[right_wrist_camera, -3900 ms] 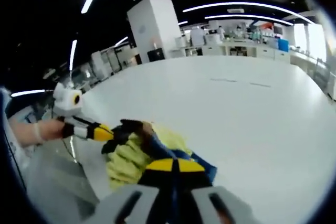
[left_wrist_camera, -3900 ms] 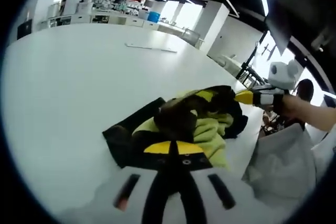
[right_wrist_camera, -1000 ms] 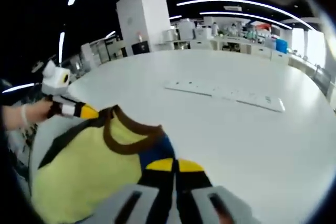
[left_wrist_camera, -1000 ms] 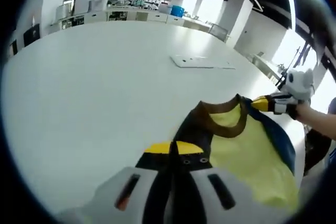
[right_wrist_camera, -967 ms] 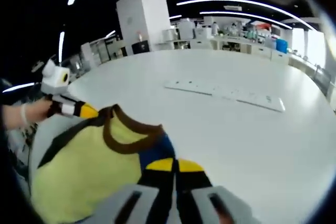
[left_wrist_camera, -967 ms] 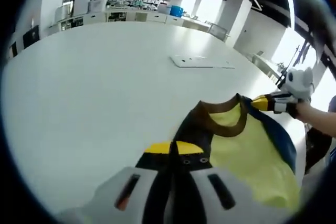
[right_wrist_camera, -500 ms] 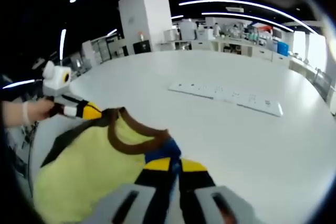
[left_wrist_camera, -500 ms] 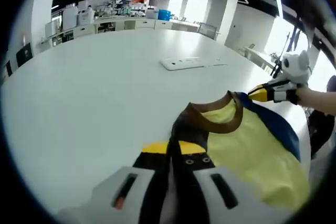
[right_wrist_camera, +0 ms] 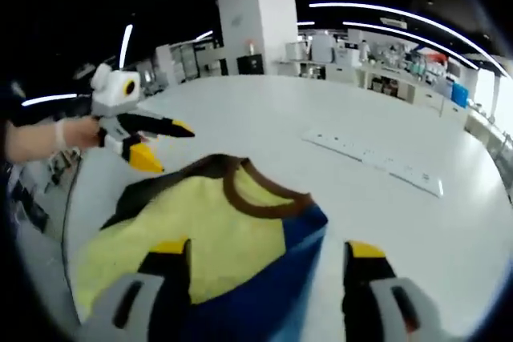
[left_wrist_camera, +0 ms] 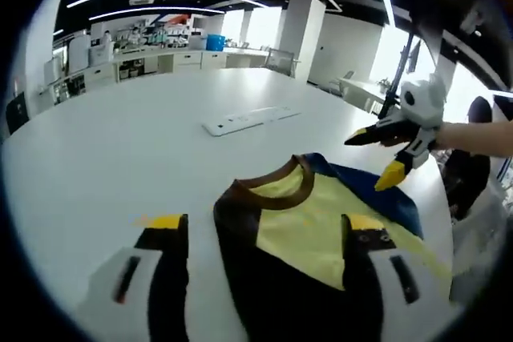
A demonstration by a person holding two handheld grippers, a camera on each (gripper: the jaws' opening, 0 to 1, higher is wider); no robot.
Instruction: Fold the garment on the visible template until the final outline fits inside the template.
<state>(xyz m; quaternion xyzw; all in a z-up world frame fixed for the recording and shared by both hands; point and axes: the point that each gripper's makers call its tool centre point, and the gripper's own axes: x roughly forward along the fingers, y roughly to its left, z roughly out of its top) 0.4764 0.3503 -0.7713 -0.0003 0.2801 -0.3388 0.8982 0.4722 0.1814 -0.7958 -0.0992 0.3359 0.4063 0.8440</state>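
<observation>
Both my grippers, left and right, have jaws spread wide, gripping nothing; the yellow garment lies flat on the white bench.

Your left gripper has its jaws spread wide apart, gripping nothing. Your right gripper is likewise spread wide and empty; in the left gripper view it sits off to the far right, your hand behind it.

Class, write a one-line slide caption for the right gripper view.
Open right gripper above a yellow, blue and black brown-collared shirt on a white table.
</observation>
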